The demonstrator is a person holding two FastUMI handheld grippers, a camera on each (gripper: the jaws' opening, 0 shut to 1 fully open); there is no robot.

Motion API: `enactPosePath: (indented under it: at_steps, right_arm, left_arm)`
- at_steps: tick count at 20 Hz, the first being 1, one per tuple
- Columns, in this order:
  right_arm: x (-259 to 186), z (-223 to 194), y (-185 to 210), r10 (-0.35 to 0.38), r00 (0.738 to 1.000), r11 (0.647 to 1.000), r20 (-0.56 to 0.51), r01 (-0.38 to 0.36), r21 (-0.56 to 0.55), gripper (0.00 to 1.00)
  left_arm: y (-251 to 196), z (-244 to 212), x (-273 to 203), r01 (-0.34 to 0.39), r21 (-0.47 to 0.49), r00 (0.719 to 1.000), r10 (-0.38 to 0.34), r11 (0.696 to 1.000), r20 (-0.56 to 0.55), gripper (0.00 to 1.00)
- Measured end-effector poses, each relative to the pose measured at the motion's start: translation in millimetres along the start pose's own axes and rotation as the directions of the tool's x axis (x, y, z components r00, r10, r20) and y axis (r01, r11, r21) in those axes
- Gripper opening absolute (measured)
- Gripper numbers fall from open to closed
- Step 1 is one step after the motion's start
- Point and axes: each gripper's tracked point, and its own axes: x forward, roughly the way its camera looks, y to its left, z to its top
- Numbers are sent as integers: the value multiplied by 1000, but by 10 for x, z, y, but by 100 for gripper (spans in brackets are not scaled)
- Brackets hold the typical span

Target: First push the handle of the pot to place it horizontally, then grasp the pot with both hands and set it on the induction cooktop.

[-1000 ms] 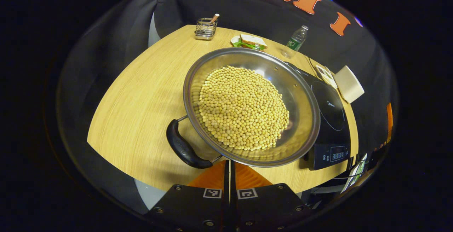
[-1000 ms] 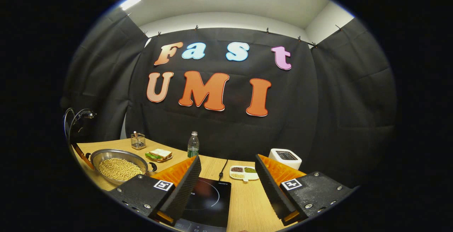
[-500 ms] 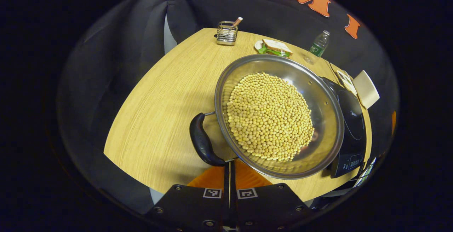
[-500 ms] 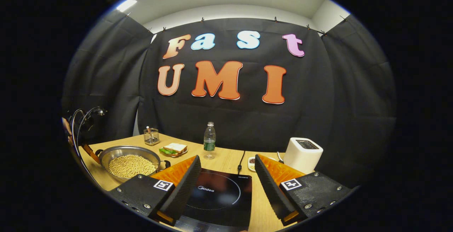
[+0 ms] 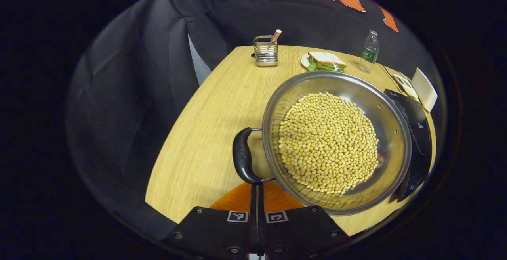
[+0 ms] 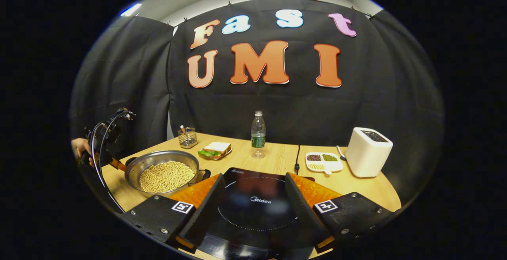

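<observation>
Left gripper view, left to right: bare wooden worktop, then the pot's black handle standing just beyond the left tongs. Left tongs are clenched, fingers pressed together with nothing between them; their tips sit at the near end of the handle, touching or just short of it, cannot tell which. The pot sits on the worktop right of the handle, steel, wide and shallow, holding a heap of soybeans. Behind it: wire caddy with a stick in it, sandwich on a plate, water bottle. The pot's right rim is just beside the black induction cooktop; contact cannot be told. White toaster at far right.

Right gripper view, left to right: a hand holds the other gripper with looping cables at the left edge, at the pot's far side. Pot with soybeans rests on the worktop, left of the cooktop, not on it. Its second handle faces the cooktop. Caddy, sandwich and bottle line up behind. Right tongs are released, fingers spread wide, hovering over the cooktop, holding nothing. Right of the cord: divided dish of grains, then toaster.
</observation>
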Motion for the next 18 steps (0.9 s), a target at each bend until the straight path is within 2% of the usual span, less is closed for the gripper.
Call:
enactPosePath:
  at_steps: [3, 8, 12, 15, 17, 18]
  right_arm:
    - [83, -124, 182, 37, 997, 999, -64, -36, 8, 95]
    - [239, -270, 679, 146, 977, 987, -156, -133, 93, 95]
    - [380, -321, 1021, 206, 955, 972, -212, -175, 156, 93]
    - [530, -354, 1180, 223, 940, 966, -260, -177, 187, 93]
    - [634, -378, 1255, 229, 935, 964, -270, -179, 197, 93]
    - [668, -400, 1300, 229, 931, 965, -283, -178, 195, 92]
  left_arm:
    - [85, 169, 113, -26, 27, 999, 25, 999, 45, 3]
    - [208, 398, 306, -75, 71, 990, 66, 995, 125, 3]
    - [238, 486, 351, -58, 61, 985, 47, 996, 168, 4]
    - [248, 492, 218, -30, 66, 981, 17, 997, 195, 3]
    - [264, 571, 68, -3, 47, 972, -9, 999, 236, 9]
    - [235, 643, -42, 35, 30, 964, -42, 999, 264, 27]
